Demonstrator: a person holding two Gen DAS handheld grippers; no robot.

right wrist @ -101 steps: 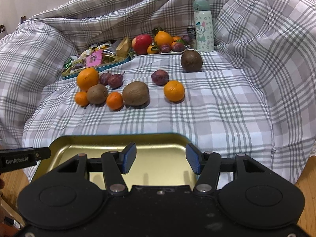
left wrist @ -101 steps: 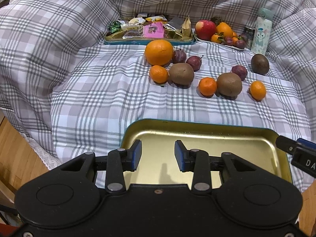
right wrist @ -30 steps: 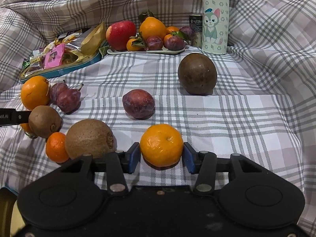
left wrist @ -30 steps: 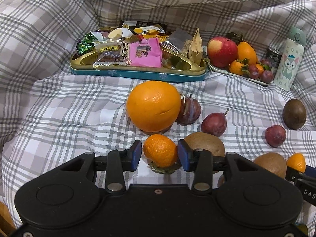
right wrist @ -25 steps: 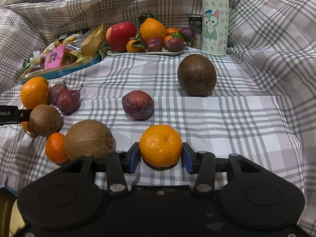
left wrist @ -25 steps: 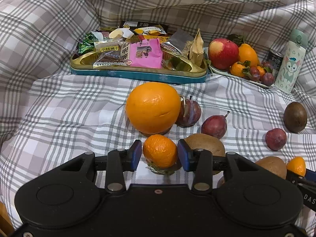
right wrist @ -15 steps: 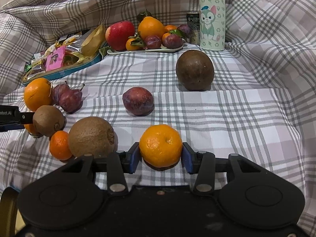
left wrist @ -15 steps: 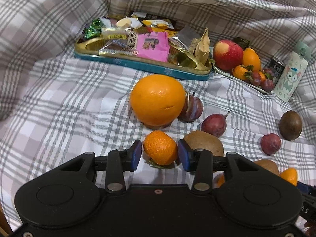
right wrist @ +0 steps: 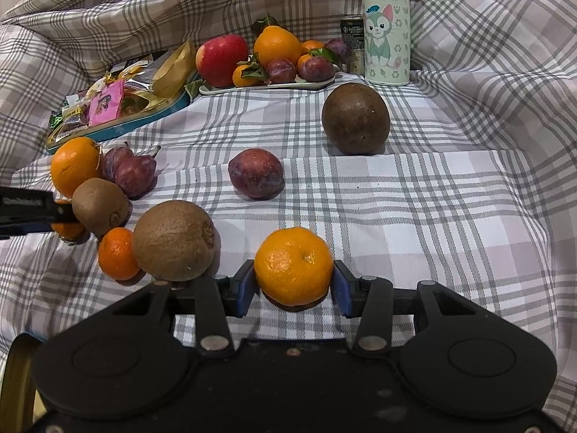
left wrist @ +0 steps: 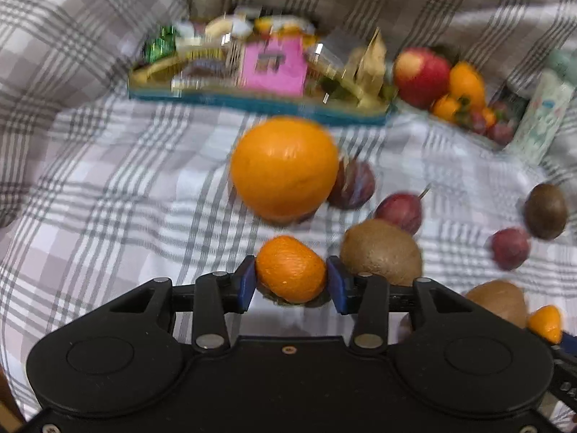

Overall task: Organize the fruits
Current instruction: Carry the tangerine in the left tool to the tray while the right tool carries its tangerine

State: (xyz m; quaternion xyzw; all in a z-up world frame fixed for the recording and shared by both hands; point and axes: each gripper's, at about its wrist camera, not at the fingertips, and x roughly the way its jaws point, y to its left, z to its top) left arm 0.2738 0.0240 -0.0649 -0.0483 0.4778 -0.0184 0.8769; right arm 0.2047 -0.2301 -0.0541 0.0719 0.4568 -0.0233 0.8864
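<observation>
Since a second ago the left gripper (left wrist: pixel 291 278) has tipped a little, so the snack tin (left wrist: pixel 259 104) and the plate of fruit sit lower in its blurred view, while the right wrist view is almost unchanged. In the left wrist view the blue pads press both sides of a small mandarin (left wrist: pixel 290 269) resting on the checked cloth (left wrist: pixel 108 180), so these fingers are narrowed onto it. A big orange (left wrist: pixel 285 167) lies just beyond at 12 o'clock, two plums (left wrist: pixel 398 211) at about 1 o'clock, and a kiwi (left wrist: pixel 381 252) just beside the right pad at 3 o'clock. In the right wrist view the right gripper (right wrist: pixel 293 287) likewise clamps a second mandarin (right wrist: pixel 293 265) on the cloth. A larger kiwi (right wrist: pixel 174 240) is near it at 9 o'clock, a lone plum (right wrist: pixel 256 173) at 11 o'clock, a round brown fruit (right wrist: pixel 355 118) at 1 o'clock, and a cartoon-cat bottle (right wrist: pixel 386 29) stands at the back
</observation>
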